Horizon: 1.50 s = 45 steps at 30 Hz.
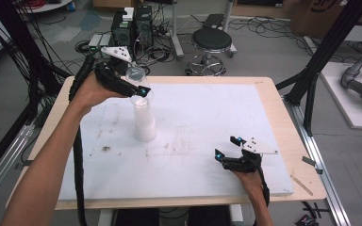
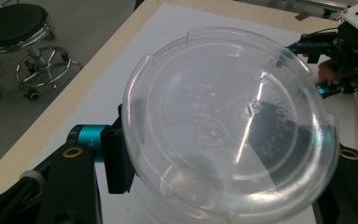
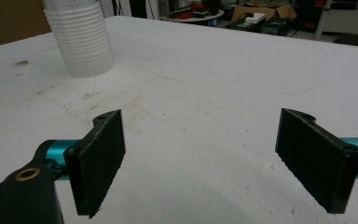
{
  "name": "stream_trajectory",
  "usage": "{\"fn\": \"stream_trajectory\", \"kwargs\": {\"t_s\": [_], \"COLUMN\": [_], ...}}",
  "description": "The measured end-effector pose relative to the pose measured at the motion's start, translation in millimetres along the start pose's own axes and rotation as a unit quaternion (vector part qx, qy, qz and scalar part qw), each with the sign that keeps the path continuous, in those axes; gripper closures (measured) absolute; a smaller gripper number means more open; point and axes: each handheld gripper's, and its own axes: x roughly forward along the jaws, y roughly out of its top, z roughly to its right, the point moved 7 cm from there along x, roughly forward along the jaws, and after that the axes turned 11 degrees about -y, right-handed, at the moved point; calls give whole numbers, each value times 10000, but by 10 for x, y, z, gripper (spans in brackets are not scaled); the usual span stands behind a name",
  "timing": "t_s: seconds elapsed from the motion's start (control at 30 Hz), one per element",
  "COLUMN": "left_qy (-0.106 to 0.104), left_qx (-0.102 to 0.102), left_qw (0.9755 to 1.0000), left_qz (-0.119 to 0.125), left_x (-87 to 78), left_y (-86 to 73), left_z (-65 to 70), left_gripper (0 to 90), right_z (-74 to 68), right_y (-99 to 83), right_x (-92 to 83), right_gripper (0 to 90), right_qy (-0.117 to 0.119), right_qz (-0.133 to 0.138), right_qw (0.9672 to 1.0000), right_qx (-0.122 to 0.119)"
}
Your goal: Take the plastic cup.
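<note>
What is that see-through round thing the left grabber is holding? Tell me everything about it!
It is a clear plastic cup, seen bottom-on in the left gripper view: round, with ringed ridges, faint raised lettering and small notches at its edge. It looks thin, shiny and empty. The left gripper pinches its sides between black pads, holding it tilted just above the stack of white cups standing on the white board. Whether it touches the stack is unclear.

Ahead and left of the right gripper (image 1: 230, 147), the stack of cups (image 1: 144, 117) is the one obstacle on the bench (image 1: 207, 108); the bare white surface between them lies open for passing.
</note>
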Motion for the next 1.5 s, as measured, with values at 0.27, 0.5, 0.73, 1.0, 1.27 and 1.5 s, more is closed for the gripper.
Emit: {"fn": "stream_trajectory", "kwargs": {"t_s": [0.27, 0.5, 0.73, 1.0, 1.27, 1.5], "left_qy": [24, -117, -297, -663, -908, -1124], "left_qx": [15, 35, 76, 166, 352, 444], "left_qw": [10000, 9987, 9949, 9845, 9783, 9752], "left_qz": [14, 496, 961, 1612, 1830, 1852], "left_x": [-27, -67, -25, 92, 362, 657], "left_y": [15, 30, -145, -312, -576, -892], "left_z": [21, 132, 358, 656, 925, 1045], "left_gripper": [364, 364, 365, 365, 364, 361], "right_z": [-4, 11, 15, 19, 6, -1], "right_y": [-2, 10, 1, -2, 0, -3], "right_x": [-1, -36, -1, -3, -12, -5], "right_gripper": [158, 158, 158, 158, 158, 158], "right_qy": [10, -57, -20, -21, -51, -34], "right_qz": [-17, 164, 1, -13, 37, -17], "right_qw": [10000, 9998, 10000, 10000, 10000, 10000], "right_qx": [11, 51, 73, 85, 13, 33]}}
